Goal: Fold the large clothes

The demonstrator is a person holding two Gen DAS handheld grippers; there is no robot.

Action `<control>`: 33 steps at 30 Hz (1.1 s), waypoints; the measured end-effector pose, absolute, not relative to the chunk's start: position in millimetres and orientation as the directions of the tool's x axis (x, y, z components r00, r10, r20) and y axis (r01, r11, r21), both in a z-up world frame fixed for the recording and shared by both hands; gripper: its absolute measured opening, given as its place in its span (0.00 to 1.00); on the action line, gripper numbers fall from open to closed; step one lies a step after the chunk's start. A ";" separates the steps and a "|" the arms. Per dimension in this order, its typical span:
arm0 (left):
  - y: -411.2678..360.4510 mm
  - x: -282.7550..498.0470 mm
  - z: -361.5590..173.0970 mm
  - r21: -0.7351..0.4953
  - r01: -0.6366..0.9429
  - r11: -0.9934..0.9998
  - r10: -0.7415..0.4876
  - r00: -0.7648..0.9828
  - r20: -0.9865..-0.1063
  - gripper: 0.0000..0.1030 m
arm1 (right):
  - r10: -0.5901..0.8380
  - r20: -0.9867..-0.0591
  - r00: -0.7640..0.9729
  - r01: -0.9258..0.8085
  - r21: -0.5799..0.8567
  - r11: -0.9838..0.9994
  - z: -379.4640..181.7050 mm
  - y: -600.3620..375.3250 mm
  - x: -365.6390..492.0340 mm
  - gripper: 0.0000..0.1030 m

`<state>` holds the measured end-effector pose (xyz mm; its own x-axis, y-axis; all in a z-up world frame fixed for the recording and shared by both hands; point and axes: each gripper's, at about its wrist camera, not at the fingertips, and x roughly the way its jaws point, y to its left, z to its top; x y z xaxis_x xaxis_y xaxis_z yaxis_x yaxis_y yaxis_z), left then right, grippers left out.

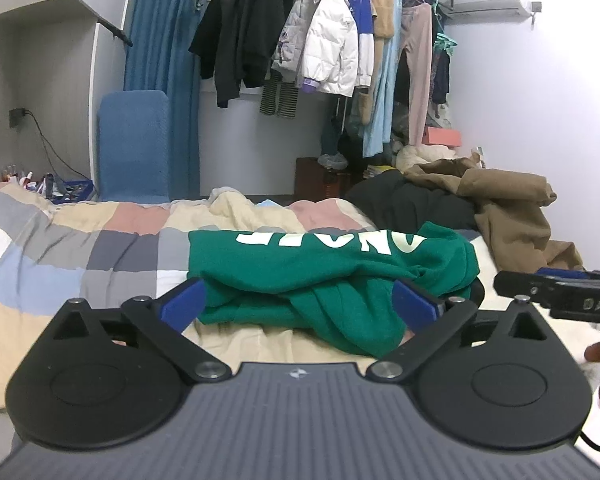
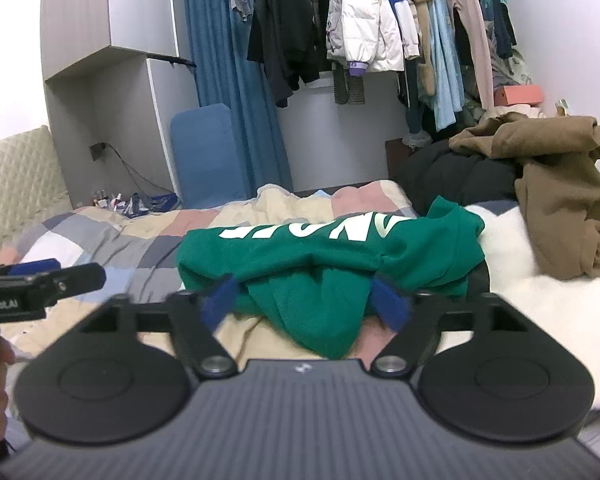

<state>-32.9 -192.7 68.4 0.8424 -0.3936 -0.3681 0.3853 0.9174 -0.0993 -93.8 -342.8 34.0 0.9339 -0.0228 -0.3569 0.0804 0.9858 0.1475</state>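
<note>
A green sweatshirt [image 1: 324, 268] with white letters lies folded on the patchwork bedspread [image 1: 80, 256]; a sleeve end sticks out toward me. My left gripper [image 1: 300, 304] is open, its blue pads either side of the near edge of the sweatshirt. The right gripper's side shows at the right edge of the left wrist view [image 1: 560, 292]. In the right wrist view the sweatshirt [image 2: 320, 264] lies the same way. My right gripper [image 2: 304, 300] is open, its blurred blue pads flanking the sleeve end. The left gripper shows at the left edge [image 2: 40, 284].
A brown coat [image 1: 512, 208] and a black garment [image 1: 412, 200] are piled at the bed's right. A white fluffy blanket [image 2: 540, 280] lies on the right. A blue chair [image 1: 134, 144], curtain and a rack of hanging clothes [image 1: 332, 32] stand behind the bed.
</note>
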 end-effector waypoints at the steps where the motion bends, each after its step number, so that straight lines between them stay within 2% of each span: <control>1: -192.6 -32.7 68.6 -0.099 0.384 0.918 -0.392 0.843 -0.369 0.99 | -0.026 -0.353 0.935 0.082 0.145 0.986 34.5 -343.2 -94.0 0.95; 2: -192.5 -32.8 68.8 -0.099 0.384 0.918 -0.392 0.843 -0.369 0.99 | -0.033 -0.355 0.934 0.087 0.139 0.987 35.1 -343.5 -93.5 0.99; 3: -192.5 -32.8 68.8 -0.098 0.382 0.919 -0.390 0.844 -0.369 0.99 | -0.040 -0.358 0.933 0.093 0.132 0.987 35.5 -343.6 -92.9 1.00; 33: -198.4 -33.4 65.4 -0.074 0.356 0.932 -0.356 0.852 -0.384 1.00 | -0.068 -0.365 0.929 0.118 0.116 0.986 35.4 -337.8 -100.0 1.00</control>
